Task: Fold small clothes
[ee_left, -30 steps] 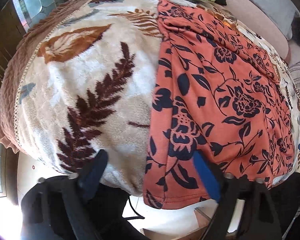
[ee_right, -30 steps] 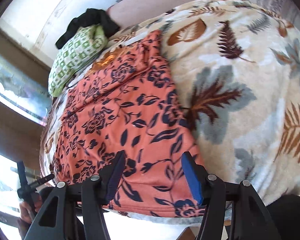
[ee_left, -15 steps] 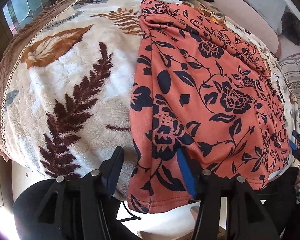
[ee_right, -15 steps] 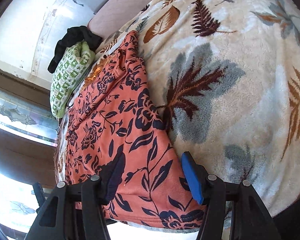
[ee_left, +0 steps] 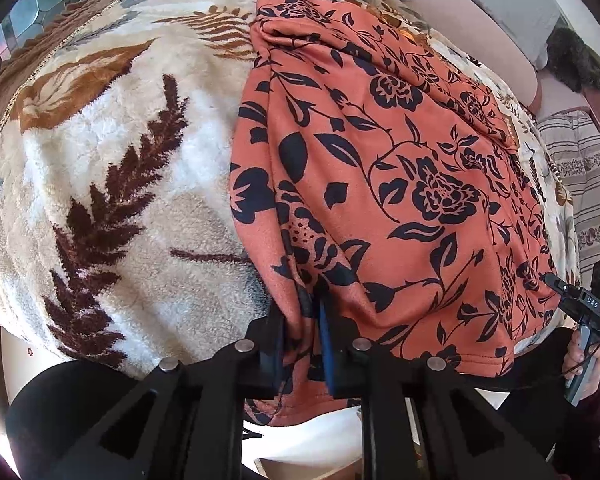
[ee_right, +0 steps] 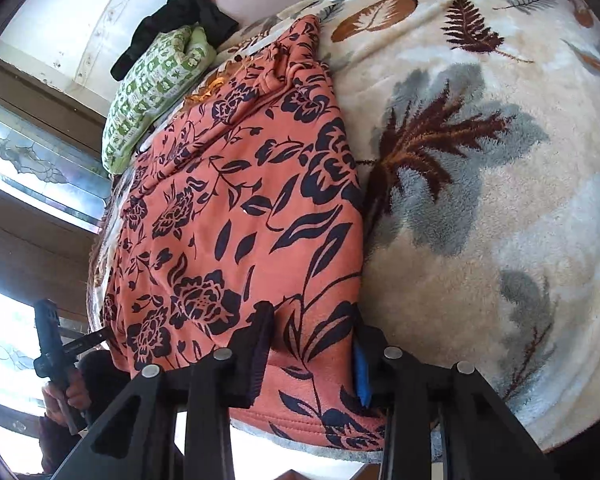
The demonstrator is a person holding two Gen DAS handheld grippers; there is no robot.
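Now clamped: left gripper (ee_left: pixel 303 334), fingers pinched together on a bunched fold at the near left corner of the orange floral garment (ee_left: pixel 400 184). Spread flat across the leaf-print blanket (ee_left: pixel 112 168), that garment, with its near hem draped over the blanket's front edge. Parted and straddling the hem near the garment's right corner: right gripper (ee_right: pixel 314 354), cloth lying between its fingers, left finger (ee_right: pixel 256 356) pressed on the fabric, blue pad (ee_right: pixel 361 376) at the garment's right edge; not closed on the cloth. At the far end, just beyond the garment's top: green patterned pillow (ee_right: pixel 156 84) with a black cloth (ee_right: pixel 184 20) heaped on it. Beside the blanket's right side in the left wrist view: striped fabric (ee_left: pixel 588 184)
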